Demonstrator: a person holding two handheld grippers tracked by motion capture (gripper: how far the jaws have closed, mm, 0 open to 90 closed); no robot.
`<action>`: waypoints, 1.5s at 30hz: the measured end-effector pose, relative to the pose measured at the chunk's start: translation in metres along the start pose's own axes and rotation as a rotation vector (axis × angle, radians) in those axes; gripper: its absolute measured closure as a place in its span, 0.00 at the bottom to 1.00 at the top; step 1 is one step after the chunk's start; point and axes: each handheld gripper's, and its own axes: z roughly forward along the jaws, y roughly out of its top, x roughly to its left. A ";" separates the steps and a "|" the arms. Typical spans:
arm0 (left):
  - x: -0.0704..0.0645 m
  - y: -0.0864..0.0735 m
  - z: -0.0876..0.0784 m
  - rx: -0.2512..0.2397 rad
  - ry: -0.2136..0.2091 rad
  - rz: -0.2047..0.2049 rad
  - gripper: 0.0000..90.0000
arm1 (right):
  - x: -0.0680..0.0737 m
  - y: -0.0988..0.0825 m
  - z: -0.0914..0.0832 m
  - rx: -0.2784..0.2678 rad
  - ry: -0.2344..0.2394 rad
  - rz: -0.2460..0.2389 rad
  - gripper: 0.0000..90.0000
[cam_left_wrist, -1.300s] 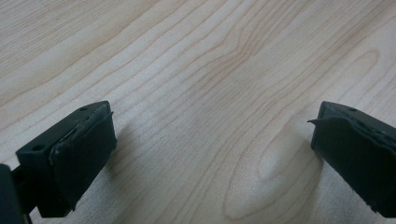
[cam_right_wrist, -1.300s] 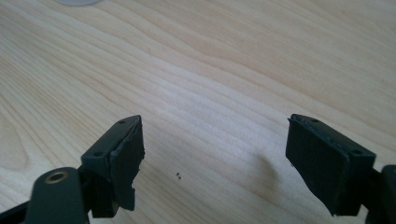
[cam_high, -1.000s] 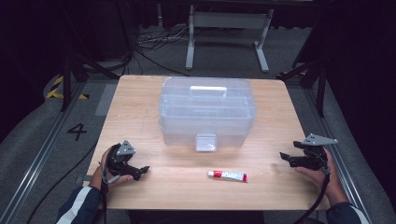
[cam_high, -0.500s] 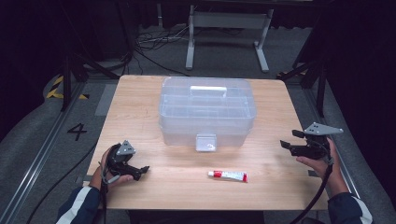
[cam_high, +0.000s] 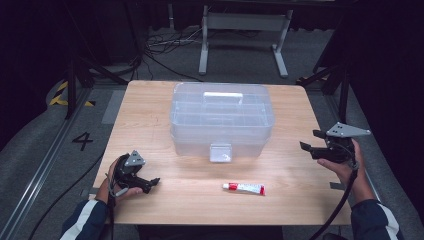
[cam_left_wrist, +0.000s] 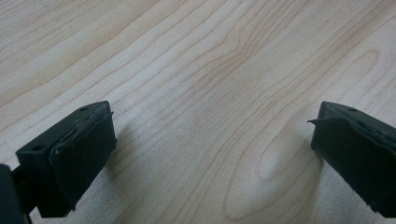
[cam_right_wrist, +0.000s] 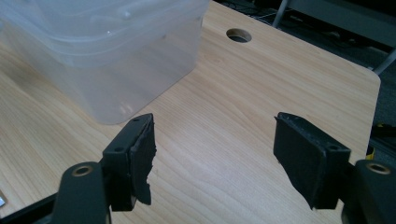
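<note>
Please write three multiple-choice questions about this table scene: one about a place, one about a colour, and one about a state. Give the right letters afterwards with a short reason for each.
1. Where does the small tube lie?
A. On top of the box
B. On the table, in front of the clear plastic box
C. Between the fingers of the left gripper

2. What colour is the tube?
A. White with red
B. All green
C. All black

3. In what state is the right gripper?
A. Shut on the tube
B. Shut on the box handle
C. Open, holding nothing

Answers:
1 B, the high view shows it on the wooden table, near the person's edge, apart from the box.
2 A, its body is white with red at the ends.
3 C, the right gripper view shows bare wood between its fingers.
</note>
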 end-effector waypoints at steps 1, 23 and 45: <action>0.000 0.000 0.000 0.000 0.000 0.000 0.00 | 0.000 0.003 0.000 -0.004 -0.002 -0.001 0.34; 0.000 0.000 0.000 0.000 0.000 0.000 0.00 | 0.003 0.034 0.001 -0.039 -0.005 -0.038 0.30; 0.000 0.000 0.000 0.000 0.000 0.000 0.00 | 0.015 0.078 0.001 -0.107 0.020 -0.094 0.32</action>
